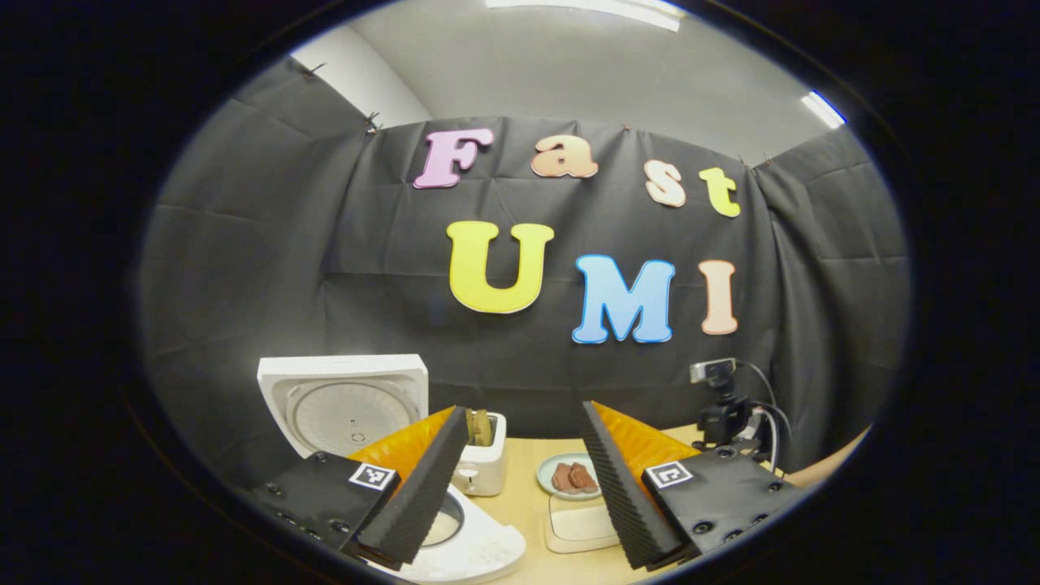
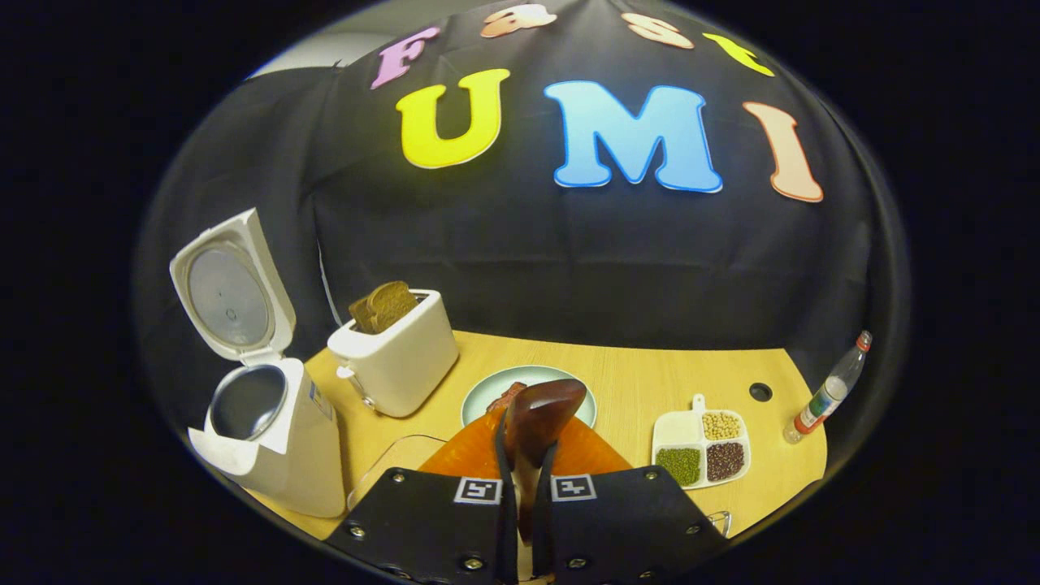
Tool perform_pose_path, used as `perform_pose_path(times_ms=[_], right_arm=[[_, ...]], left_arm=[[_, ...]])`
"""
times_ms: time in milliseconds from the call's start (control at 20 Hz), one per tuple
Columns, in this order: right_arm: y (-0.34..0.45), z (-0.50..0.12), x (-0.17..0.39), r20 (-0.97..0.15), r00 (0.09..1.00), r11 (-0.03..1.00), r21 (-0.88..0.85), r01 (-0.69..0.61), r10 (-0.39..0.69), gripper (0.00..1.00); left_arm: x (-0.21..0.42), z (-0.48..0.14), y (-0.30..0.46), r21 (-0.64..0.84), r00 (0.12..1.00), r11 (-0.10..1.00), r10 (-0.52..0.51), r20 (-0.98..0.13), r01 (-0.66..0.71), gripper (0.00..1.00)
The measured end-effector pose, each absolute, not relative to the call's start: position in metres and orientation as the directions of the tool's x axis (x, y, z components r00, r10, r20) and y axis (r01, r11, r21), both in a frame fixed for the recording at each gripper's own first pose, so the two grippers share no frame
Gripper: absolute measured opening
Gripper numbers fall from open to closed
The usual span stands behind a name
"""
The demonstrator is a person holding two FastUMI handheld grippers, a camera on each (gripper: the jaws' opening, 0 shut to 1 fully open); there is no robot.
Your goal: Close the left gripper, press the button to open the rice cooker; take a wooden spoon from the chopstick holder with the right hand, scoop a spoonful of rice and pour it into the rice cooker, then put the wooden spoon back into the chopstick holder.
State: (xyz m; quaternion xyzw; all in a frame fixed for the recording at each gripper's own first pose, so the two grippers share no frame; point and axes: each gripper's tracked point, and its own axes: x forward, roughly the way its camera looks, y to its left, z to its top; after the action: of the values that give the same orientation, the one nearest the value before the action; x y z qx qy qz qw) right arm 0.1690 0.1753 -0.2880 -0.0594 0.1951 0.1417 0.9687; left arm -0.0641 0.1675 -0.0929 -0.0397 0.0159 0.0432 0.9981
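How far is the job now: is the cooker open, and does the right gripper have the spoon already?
Done: the rice cooker stands open, its lid tipped up. In hand: the right gripper is shut on the wooden spoon, whose bowl looks empty. The left gripper is open near the cooker. Left: scooping rice, pouring it into the pot, and putting the spoon back into the holder.
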Motion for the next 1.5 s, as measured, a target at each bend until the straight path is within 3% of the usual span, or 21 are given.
perform_pose_path(times_ms=[250, 500, 750, 950, 1250, 1500], right_arm=[[0.2, -0.323, 0.177, -0.42, 0.871, 0.922, -0.166, -0.35, 0.255, 0.08], [0.218, -0.342, 0.17, -0.444, 0.853, 0.92, -0.137, -0.367, 0.274, 0.08], [0.24, -0.353, 0.154, -0.47, 0.816, 0.937, 0.084, -0.338, 0.337, 0.08], [0.237, -0.359, 0.154, -0.483, 0.784, 0.904, 0.364, -0.226, 0.39, 0.08], [0.189, -0.341, 0.169, -0.417, 0.814, 0.693, 0.72, 0.024, 0.405, 0.07], [0.175, -0.29, 0.166, -0.306, 0.839, 0.583, 0.812, -0.017, 0.451, 0.07]], left_arm=[[-0.066, -0.093, 0.184, -0.089, 0.993, 0.989, 0.112, -0.031, -0.114, 0.96], [-0.071, -0.101, 0.203, -0.101, 0.987, 0.983, 0.15, -0.051, -0.154, 0.96], [-0.078, -0.106, 0.215, -0.114, 0.981, 0.975, 0.182, -0.066, -0.189, 0.96], [-0.082, -0.109, 0.213, -0.096, 0.979, 0.976, 0.187, -0.076, -0.194, 0.96], [-0.084, -0.104, 0.203, -0.078, 0.982, 0.98, 0.176, -0.068, -0.181, 0.96], [-0.078, -0.096, 0.188, -0.075, 0.989, 0.986, 0.143, -0.045, -0.146, 0.96]])
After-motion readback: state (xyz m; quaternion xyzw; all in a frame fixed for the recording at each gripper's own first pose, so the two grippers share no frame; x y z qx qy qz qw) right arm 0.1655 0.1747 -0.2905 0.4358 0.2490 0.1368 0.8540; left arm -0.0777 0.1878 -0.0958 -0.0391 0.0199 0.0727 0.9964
